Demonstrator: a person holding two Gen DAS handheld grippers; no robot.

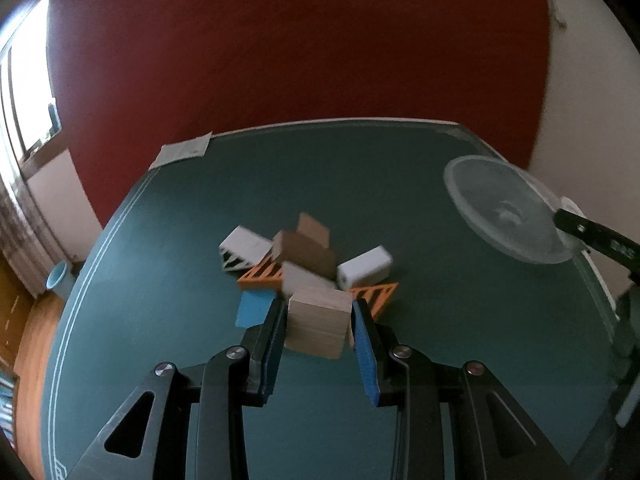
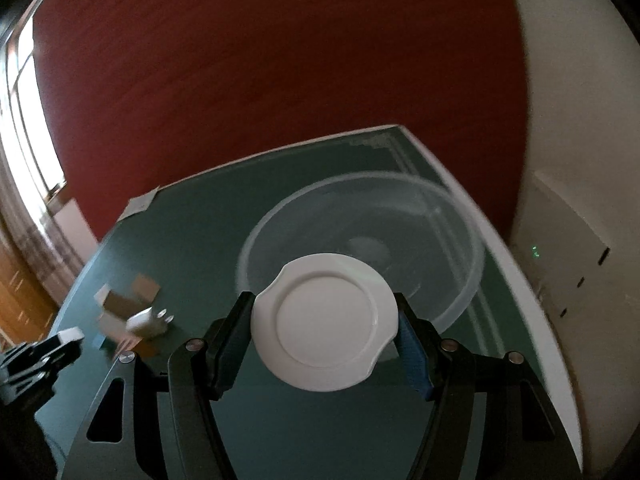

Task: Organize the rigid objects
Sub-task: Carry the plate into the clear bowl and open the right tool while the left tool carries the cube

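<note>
My left gripper (image 1: 319,307) is shut on a pale wooden block (image 1: 316,330), held just above the green table (image 1: 160,240). Behind the block lies a pile: a brown cardboard box (image 1: 306,248), a white plug adapter (image 1: 366,270), a white wedge (image 1: 244,246), orange slatted pieces (image 1: 260,274) and a blue block (image 1: 252,308). My right gripper (image 2: 324,304) is shut on a white round dish (image 2: 326,322) with a notched rim, in front of a clear plastic bowl (image 2: 476,280). That clear bowl (image 1: 472,196) sits at the table's right in the left wrist view.
A paper slip (image 1: 184,150) lies at the table's far left corner. A light-blue cup (image 1: 58,278) stands on the wooden floor to the left. A red wall rises behind the table, and a white unit (image 2: 560,280) stands past its right edge.
</note>
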